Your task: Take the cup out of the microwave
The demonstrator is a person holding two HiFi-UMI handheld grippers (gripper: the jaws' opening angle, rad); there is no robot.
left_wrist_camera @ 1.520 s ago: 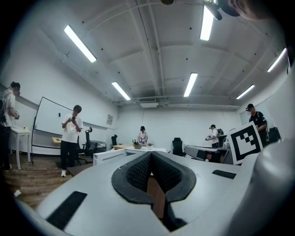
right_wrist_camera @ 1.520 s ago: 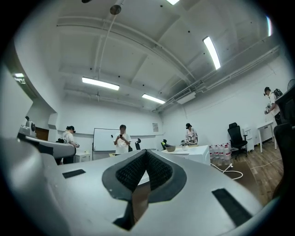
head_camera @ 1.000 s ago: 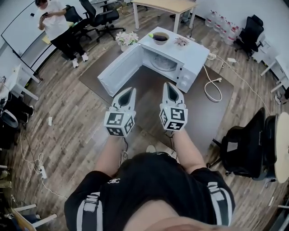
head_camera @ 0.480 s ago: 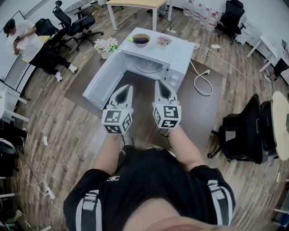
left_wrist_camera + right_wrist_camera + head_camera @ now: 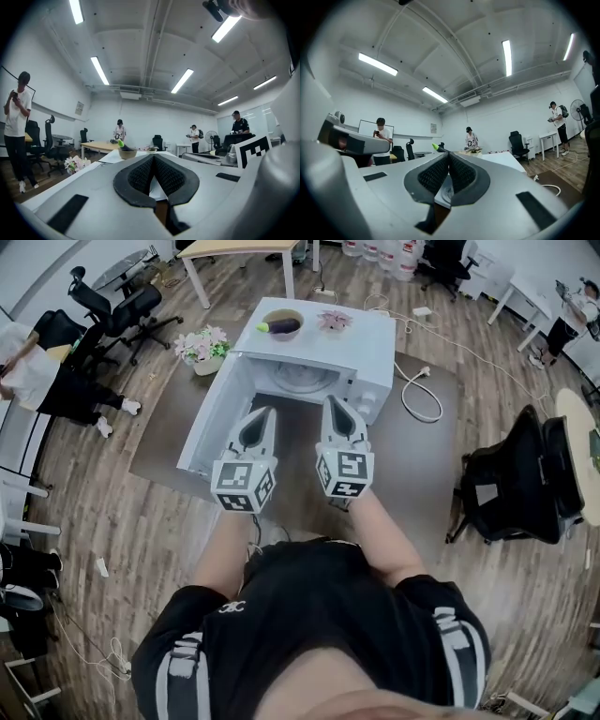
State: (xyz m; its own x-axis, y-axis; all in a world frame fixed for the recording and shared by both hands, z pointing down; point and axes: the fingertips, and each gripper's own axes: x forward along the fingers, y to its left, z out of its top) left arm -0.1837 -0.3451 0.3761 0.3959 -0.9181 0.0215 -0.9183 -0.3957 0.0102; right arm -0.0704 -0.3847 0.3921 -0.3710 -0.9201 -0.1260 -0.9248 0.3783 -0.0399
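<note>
one microwave (image 5: 370,338), one bowl (image 5: 282,325), two grippers (image 5: 265,412) (image 5: 331,401)

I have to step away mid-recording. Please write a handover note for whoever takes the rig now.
Left hand-held gripper: shut, empty.
Right hand-held gripper: shut, empty.
Both point at the white box-shaped microwave, whose door stands open.
Inside, only the round glass turntable shows; no cup visible.
Done: door open.
Left: find the cup, grip it, lift it out.
</note>
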